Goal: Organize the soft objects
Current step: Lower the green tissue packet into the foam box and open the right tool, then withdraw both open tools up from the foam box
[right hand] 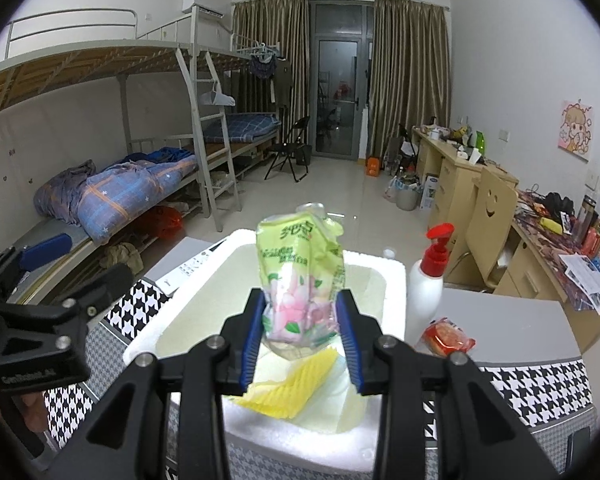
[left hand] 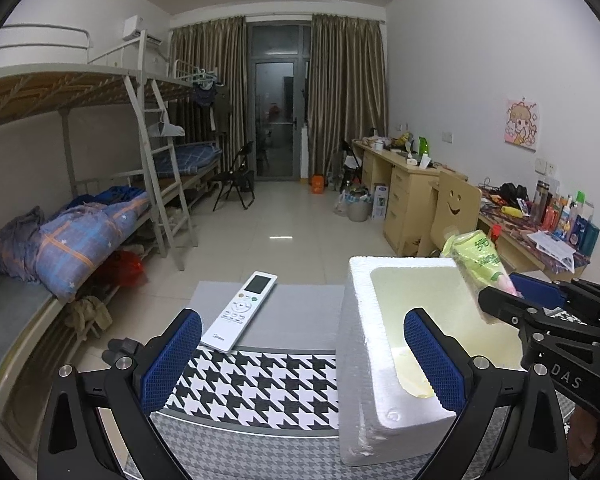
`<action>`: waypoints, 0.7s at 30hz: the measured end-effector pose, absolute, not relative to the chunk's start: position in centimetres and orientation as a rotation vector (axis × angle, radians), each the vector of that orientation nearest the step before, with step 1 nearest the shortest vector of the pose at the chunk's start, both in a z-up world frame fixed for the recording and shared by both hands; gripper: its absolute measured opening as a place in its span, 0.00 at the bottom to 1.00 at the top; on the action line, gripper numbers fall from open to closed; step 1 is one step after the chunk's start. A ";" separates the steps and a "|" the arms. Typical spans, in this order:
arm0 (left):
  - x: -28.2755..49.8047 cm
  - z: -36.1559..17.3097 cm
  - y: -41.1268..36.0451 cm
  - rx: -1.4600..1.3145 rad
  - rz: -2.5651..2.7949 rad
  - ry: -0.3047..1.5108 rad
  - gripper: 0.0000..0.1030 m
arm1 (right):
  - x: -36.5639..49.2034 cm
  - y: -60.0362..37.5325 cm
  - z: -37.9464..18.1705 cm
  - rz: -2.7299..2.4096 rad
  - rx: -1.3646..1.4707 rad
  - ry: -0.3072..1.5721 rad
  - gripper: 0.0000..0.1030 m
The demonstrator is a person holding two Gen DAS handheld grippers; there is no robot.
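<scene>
My right gripper [right hand: 300, 308] is shut on a crumpled green and pink refill pouch [right hand: 300, 272], held upright above the open white foam box [right hand: 148, 344]. Inside the box lies a yellow ribbed sponge [right hand: 296, 384]. In the left wrist view the same pouch [left hand: 478, 260] sticks up from the right gripper [left hand: 500, 300] over the foam box [left hand: 360, 344]. My left gripper [left hand: 300, 356] stands open with its right finger over the box and its left finger over the houndstooth cloth, nothing between them.
A white remote [left hand: 240, 310] lies on the grey table left of the box. A white pump bottle with a red top [right hand: 426, 280] and a red packet [right hand: 448, 338] sit right of the box. Bunk beds stand at left and desks with a wooden chair [right hand: 488, 216] at right.
</scene>
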State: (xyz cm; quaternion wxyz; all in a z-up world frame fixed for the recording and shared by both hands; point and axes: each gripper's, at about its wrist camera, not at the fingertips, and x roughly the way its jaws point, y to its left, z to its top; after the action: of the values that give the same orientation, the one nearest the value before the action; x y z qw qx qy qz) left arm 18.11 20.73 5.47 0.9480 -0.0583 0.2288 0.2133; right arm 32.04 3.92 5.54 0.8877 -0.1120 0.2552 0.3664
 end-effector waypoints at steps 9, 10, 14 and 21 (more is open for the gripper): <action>18.0 5.4 21.0 -0.112 0.433 0.474 0.99 | 32.8 4.2 5.4 0.757 -0.218 0.551 0.78; 18.0 5.4 21.0 -0.113 0.431 0.474 0.99 | 32.8 4.2 5.5 0.761 -0.215 0.552 0.79; 18.2 5.4 20.9 -0.112 0.432 0.475 0.99 | 32.5 4.2 5.4 0.766 -0.231 0.547 0.80; 18.1 5.5 20.3 -0.110 0.428 0.473 0.99 | 31.7 3.6 5.9 0.780 -0.222 0.532 0.80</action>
State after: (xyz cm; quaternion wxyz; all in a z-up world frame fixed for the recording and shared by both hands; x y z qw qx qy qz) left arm 18.11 20.26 5.50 0.9481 -0.0540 0.2323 0.2104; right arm 31.73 3.59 5.89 0.8848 -0.1069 0.2556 0.3747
